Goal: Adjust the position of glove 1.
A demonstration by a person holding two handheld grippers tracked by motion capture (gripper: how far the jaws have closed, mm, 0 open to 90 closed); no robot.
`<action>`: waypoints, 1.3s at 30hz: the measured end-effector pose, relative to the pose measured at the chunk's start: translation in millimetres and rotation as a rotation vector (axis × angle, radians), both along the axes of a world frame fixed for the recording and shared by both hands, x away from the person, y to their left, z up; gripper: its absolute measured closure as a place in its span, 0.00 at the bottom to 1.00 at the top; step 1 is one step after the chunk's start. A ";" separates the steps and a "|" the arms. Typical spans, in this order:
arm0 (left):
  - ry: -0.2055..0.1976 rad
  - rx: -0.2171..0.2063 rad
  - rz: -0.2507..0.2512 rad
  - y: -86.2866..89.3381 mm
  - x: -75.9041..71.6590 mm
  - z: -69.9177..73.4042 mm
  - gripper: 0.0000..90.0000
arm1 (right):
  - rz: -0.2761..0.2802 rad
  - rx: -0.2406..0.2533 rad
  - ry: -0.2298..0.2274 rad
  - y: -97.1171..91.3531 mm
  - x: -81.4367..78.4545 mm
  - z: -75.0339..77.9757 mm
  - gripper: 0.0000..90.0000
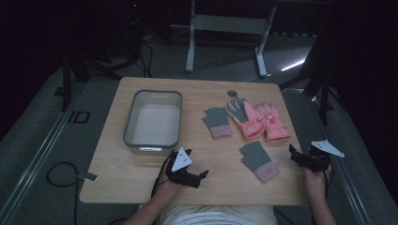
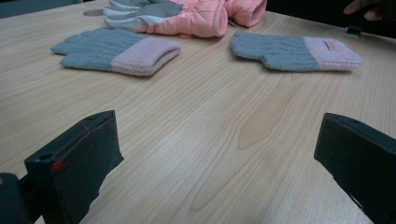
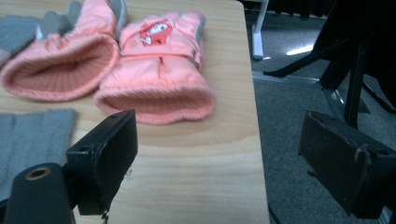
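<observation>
While both claws hover low over the near part of the worktop (image 1: 141, 183), neither one holds anything. The left claw (image 1: 202, 174) is spread wide, its jaws pointing to the person's right; ahead of it, well apart, lies the near grey knit glove (image 1: 258, 161) with a pink cuff, flat on the wood. Farther off in the left gripper view sits the second grey knit glove (image 2: 116, 49), also flat, its pink cuff turned toward the claw. The right claw (image 1: 294, 155) is likewise spread, at the worktop's right edge, with one jaw over the wood and the other out over the floor. Straight ahead of it lie the two pink padded gloves (image 3: 156, 70), side by side and touching, cuffs toward the claw; the right one seems to carry a small red picture, though the dim light blurs it. A grey tub (image 1: 129, 126) stands to the left, beyond the left claw.
</observation>
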State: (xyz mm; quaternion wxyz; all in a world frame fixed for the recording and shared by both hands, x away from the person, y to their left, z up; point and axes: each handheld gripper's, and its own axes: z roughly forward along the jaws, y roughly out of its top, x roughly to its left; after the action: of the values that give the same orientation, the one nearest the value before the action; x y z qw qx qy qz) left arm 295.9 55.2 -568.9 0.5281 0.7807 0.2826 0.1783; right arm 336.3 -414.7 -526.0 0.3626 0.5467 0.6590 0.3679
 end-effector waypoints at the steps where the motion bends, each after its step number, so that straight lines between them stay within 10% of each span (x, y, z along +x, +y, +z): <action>1: 0.000 -0.001 0.001 0.1 0.1 0.0 0.00 | 0.006 -0.002 -0.003 1.0 1.0 1.6 0.13; 28: -0.002 0.005 -0.003 -0.6 -0.7 0.0 0.00 | 0.087 0.024 -0.048 34.4 24.9 46.8 0.15; 39: 0.000 0.005 -0.007 -0.7 -0.6 0.0 0.00 | 0.142 0.037 0.002 60.0 43.7 54.3 0.13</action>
State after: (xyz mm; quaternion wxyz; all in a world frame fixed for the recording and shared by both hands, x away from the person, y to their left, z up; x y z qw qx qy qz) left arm 295.3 54.5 -568.9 0.5269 0.7830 0.2792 0.1772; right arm 380.0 -354.7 -471.7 0.3246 0.5057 0.6896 0.4043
